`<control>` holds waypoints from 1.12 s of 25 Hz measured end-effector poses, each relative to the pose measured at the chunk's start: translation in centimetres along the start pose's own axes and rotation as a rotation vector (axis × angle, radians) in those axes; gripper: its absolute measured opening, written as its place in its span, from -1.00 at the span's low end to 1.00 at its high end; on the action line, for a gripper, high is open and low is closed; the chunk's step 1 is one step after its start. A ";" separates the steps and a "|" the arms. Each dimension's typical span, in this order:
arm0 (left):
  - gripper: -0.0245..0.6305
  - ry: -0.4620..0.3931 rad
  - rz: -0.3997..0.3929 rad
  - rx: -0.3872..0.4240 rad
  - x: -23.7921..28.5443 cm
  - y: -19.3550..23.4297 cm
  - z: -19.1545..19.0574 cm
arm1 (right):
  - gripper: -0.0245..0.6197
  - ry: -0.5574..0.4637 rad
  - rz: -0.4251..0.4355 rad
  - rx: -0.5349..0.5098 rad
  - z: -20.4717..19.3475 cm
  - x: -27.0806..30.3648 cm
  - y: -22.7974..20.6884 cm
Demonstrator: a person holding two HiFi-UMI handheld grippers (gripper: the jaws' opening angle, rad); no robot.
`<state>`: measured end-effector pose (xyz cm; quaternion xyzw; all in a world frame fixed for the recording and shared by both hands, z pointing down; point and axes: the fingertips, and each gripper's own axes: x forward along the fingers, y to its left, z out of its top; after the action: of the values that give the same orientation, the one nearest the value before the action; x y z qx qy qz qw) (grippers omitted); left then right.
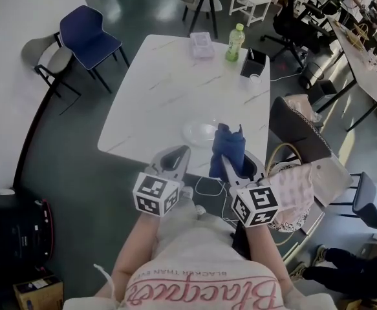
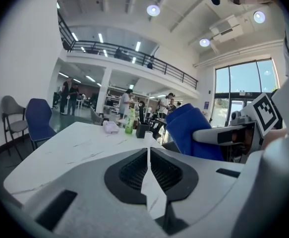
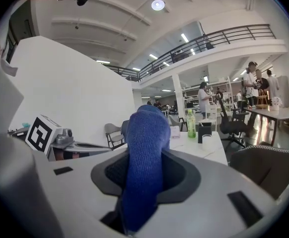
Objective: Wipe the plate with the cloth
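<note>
We are at the approach step: the right gripper clamps the blue cloth, and the left gripper is closed and empty. Next we lower the cloth onto what looks like the plate.

You've got a deep blue knit cloth, clear round glass plate, white grey-veined marble table, lime-green plastic bottle.

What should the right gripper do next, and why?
Probably ease the right gripper forward and a little to the left, lowering the cloth onto the plate. Its jaws are clamped on the blue cloth, which sits just right of the plate and seems not yet pressed on it. The left gripper is shut and empty.
</note>
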<state>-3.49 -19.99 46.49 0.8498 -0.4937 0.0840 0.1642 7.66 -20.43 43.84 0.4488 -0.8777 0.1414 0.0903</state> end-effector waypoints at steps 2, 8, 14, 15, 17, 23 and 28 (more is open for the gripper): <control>-0.91 0.025 -0.018 0.002 0.9 0.8 -0.3 | -0.54 0.007 -0.020 0.016 0.1 1.1 -0.7; -0.90 0.068 -0.063 -0.025 4.1 4.0 -0.6 | -0.54 0.016 -0.077 0.048 0.8 4.8 -2.5; -0.89 0.110 -0.098 -0.036 6.6 6.6 -1.0 | -0.54 0.021 -0.182 0.076 1.2 6.5 -5.5; -0.89 0.120 -0.101 -0.039 6.9 7.0 -1.2 | -0.54 0.022 -0.207 0.090 1.1 6.4 -6.2; -0.90 0.145 -0.105 -0.048 7.5 7.5 -1.8 | -0.54 0.023 -0.251 0.110 0.8 6.1 -7.3; -0.89 0.187 -0.097 -0.078 9.1 8.1 -3.2 | -0.54 0.029 -0.292 0.139 0.6 6.0 -9.7; -0.89 0.181 -0.088 -0.077 9.6 7.6 -2.9 | -0.54 0.046 -0.187 0.072 1.5 7.5 -8.8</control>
<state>-5.21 -30.26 53.60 0.8527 -0.4418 0.1340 0.2443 10.41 -31.61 46.03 0.5283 -0.8240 0.1743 0.1070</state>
